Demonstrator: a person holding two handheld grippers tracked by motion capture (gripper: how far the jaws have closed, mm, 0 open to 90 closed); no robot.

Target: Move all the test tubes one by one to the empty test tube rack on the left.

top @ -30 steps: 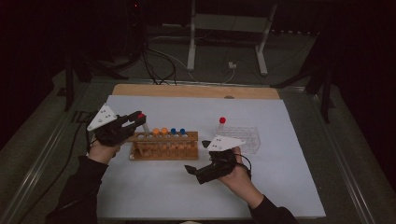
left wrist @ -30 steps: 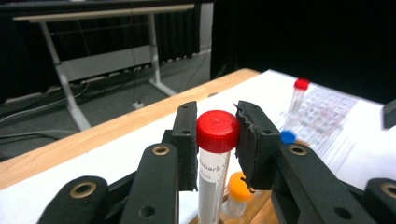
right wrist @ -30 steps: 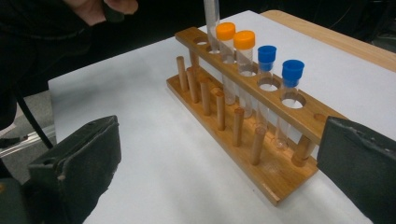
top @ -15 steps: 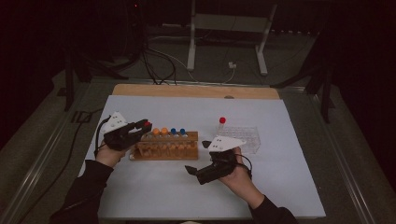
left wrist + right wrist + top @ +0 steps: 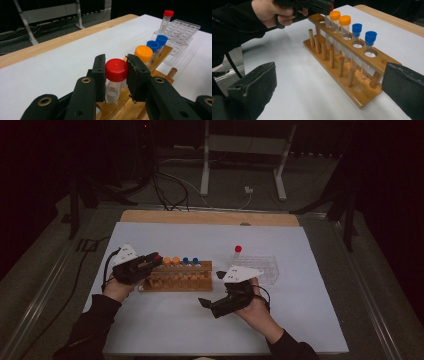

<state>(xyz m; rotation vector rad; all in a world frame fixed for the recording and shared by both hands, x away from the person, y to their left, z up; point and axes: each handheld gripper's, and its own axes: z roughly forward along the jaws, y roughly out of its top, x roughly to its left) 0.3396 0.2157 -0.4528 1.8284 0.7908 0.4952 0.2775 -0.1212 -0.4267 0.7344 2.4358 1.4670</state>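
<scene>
Overhead looks forward; both close tool views share the wooden rack (image 5: pixel 176 276).

a wooden-edged table (image 5: pixel 150 216) carries a large white paper sheet (image 5: pixel 200 240) that covers most of its top, leaving a strip of bare wood along the far edge. on the sheet stands a long wooden test-tube rack with a row of pegs (image 5: pixel 175 280), left of centre. just beyond its right end sits a clear plastic grid tray (image 5: pixel 262 267), near the rack.
</scene>
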